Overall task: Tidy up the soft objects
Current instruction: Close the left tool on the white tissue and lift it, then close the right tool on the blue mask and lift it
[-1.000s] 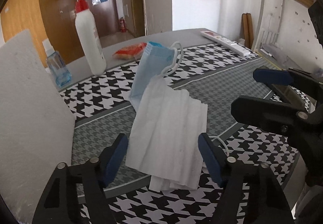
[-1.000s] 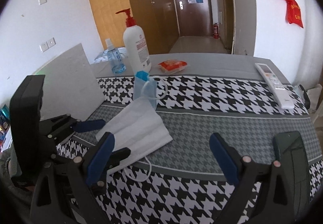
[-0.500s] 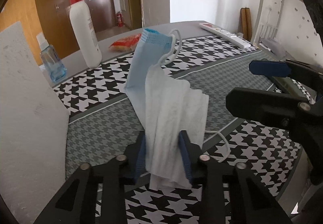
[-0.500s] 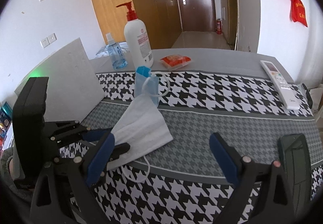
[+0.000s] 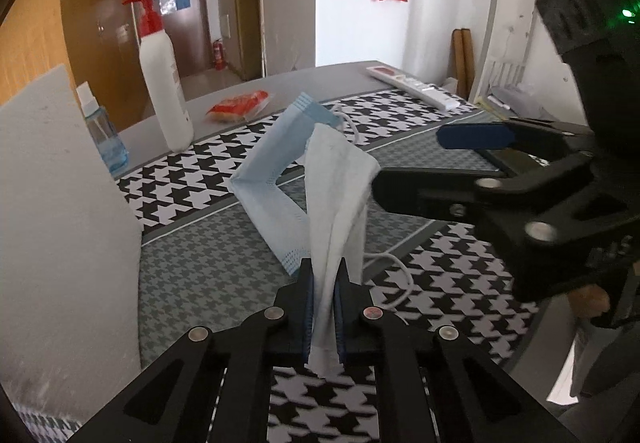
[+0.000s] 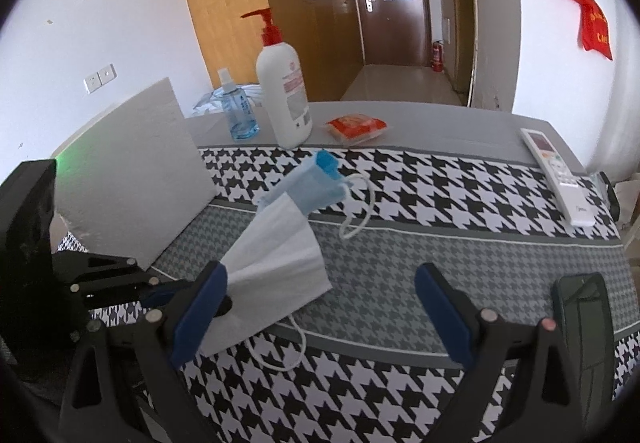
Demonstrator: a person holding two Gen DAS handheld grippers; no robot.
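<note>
At the tabletop's [image 6: 460, 131] near left edge, our left hand-held gripper [image 5: 323, 307] is clenched on the face mask [image 5: 332, 203] (its far end lifted, loops trailing), presumably to fold it; our right hand-held gripper [image 6: 320, 315] waits released.

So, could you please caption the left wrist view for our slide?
Left gripper shut on a face mask above the houndstooth tablecloth; right gripper open alongside.
</note>
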